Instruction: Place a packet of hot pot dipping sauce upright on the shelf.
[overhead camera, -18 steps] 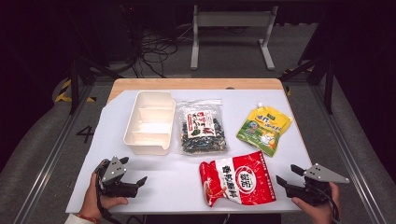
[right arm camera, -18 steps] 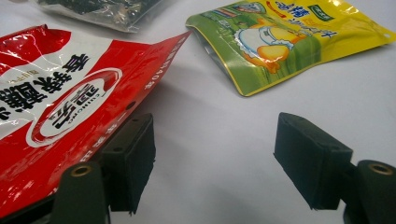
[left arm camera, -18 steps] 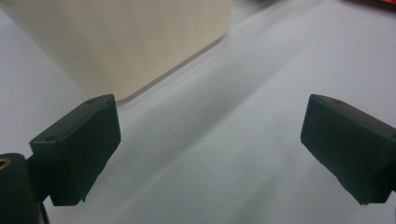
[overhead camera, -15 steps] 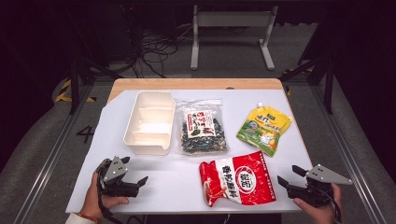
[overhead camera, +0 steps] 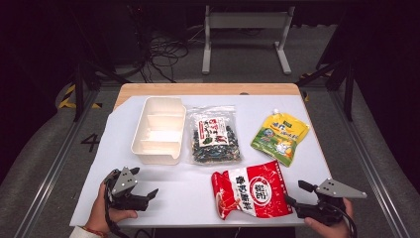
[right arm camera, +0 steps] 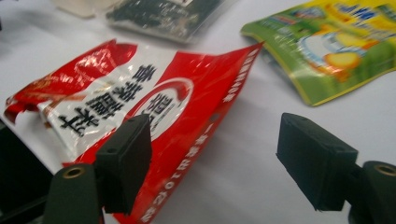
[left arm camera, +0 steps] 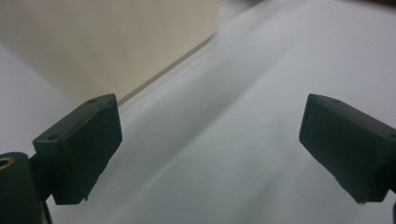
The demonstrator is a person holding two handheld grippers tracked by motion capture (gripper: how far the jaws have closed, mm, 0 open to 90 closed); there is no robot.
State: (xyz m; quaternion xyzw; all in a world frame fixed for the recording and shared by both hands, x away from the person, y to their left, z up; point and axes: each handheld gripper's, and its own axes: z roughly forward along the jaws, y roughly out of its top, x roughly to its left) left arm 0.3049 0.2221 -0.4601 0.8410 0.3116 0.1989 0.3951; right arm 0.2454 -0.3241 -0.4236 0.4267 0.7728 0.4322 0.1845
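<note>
Red bag [overhead camera: 251,192] showing Chinese print, unreadable; left gripper [overhead camera: 148,195] and right gripper [overhead camera: 295,194] staying put, jaws wide.

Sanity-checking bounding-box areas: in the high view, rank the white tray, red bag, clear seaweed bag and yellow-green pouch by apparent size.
1. red bag, though it lies nearest the camera
2. white tray and clear seaweed bag: too alike to rank
3. yellow-green pouch, smallest
</note>
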